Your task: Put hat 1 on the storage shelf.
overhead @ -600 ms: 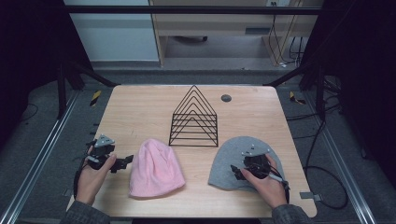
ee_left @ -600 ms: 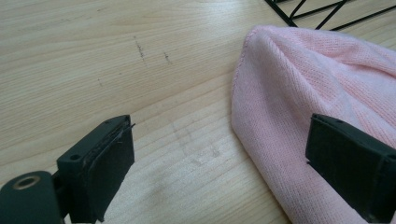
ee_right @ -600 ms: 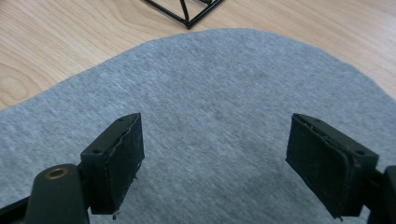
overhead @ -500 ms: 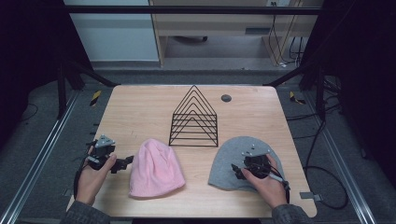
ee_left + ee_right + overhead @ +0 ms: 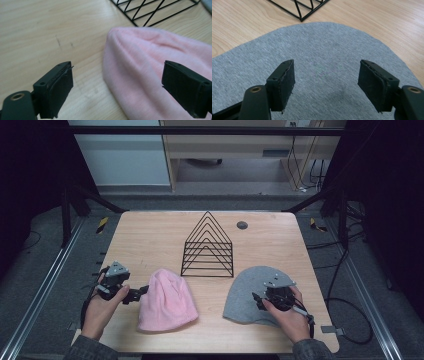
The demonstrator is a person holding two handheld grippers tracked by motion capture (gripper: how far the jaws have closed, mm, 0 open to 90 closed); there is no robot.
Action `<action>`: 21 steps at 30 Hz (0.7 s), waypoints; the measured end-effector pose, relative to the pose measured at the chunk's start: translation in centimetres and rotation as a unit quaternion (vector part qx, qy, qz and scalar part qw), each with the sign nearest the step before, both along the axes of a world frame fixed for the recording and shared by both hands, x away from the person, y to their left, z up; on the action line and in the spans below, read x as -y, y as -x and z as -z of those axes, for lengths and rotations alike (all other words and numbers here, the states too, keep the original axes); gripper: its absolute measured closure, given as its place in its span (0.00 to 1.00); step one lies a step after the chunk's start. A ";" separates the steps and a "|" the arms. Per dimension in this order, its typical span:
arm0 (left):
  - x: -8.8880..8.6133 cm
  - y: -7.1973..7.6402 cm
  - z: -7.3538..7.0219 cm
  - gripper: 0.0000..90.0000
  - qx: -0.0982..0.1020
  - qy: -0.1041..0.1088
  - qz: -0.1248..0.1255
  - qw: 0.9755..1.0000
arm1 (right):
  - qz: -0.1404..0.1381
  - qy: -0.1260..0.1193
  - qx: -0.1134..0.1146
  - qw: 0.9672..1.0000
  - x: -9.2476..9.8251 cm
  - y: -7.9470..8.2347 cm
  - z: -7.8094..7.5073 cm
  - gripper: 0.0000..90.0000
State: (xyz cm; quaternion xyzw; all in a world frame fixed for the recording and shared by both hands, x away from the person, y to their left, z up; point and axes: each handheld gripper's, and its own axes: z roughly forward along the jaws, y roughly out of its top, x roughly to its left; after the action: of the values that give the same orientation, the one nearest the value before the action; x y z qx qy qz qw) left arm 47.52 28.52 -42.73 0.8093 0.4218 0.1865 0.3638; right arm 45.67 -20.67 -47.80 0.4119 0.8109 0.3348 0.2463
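Note:
A pink beanie (image 5: pixel 166 300) lies flat near the table's front, left of centre. My left gripper (image 5: pixel 137 294) sits at its left edge, jaws open; in the left gripper view the pink beanie (image 5: pixel 150 65) reaches in between the left gripper (image 5: pixel 117 90) jaws without being pinched. A grey beanie (image 5: pixel 247 292) lies flat at the front right. My right gripper (image 5: pixel 257 301) hovers low over its right part, jaws open. In the right gripper view the grey beanie (image 5: pixel 327 57) spreads under the right gripper (image 5: pixel 325 85), with nothing between its pads.
A black wire triangular rack (image 5: pixel 207 247) stands mid-table behind both hats, also seen as the rack (image 5: pixel 155 11) and the rack (image 5: pixel 299 7). A small dark round object (image 5: pixel 242 225) lies at the back right. The wooden table (image 5: pixel 150 235) shows bare at the back left.

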 end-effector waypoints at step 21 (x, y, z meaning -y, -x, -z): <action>3.5 -6.7 -2.3 0.21 -0.077 -0.046 0.028 0.996 | 0.037 -0.005 -0.010 0.999 1.0 0.3 -0.4 0.32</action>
State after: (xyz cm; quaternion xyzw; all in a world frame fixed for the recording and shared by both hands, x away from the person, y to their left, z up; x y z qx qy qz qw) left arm 54.22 25.01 -40.45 0.8487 0.4170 0.1323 0.2973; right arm 45.32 -21.67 -47.41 0.4464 0.7957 0.3257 0.2482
